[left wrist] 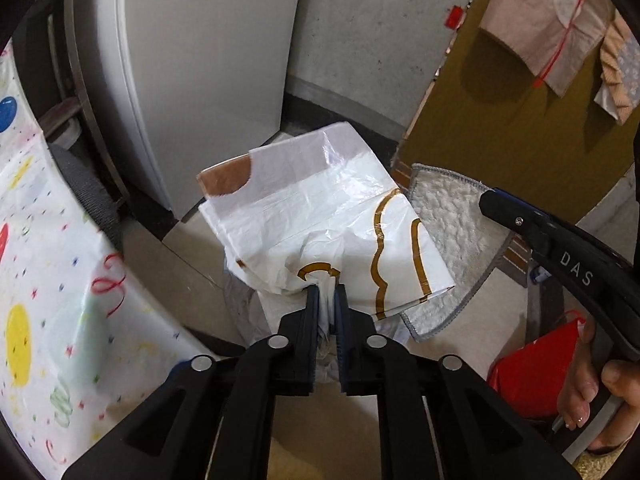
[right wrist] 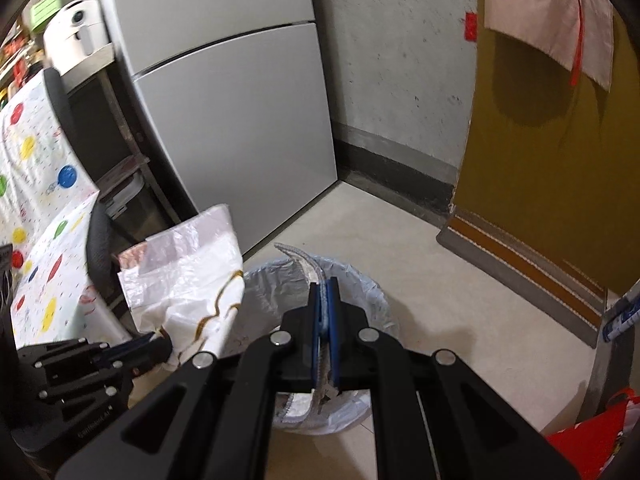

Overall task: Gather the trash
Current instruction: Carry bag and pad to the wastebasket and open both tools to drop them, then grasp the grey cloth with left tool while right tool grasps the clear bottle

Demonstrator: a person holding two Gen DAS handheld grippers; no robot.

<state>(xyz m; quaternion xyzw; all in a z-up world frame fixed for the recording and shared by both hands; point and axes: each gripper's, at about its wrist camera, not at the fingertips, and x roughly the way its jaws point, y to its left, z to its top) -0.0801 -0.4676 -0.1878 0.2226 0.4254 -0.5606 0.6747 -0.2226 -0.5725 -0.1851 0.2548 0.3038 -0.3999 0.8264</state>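
My left gripper (left wrist: pixel 327 289) is shut on a white plastic bag with gold print (left wrist: pixel 344 220) and holds it in the air; the bag also shows in the right wrist view (right wrist: pixel 188 280), beside the left gripper (right wrist: pixel 160 340). My right gripper (right wrist: pixel 325 286) is shut on a white fluffy cloth with grey edging (right wrist: pixel 304 268), held edge-on above a bin lined with a clear bag (right wrist: pixel 360 292). In the left wrist view the cloth (left wrist: pixel 452 232) hangs flat behind the bag, below the right gripper's finger (left wrist: pixel 496 202).
A grey fridge (right wrist: pixel 224 112) stands against the wall behind the bin. A table with a dotted cloth (left wrist: pixel 48 280) is on the left. An ochre door (right wrist: pixel 552 200) with a doormat (right wrist: pixel 520 264) is on the right. A red bag (left wrist: pixel 532 372) sits at the lower right.
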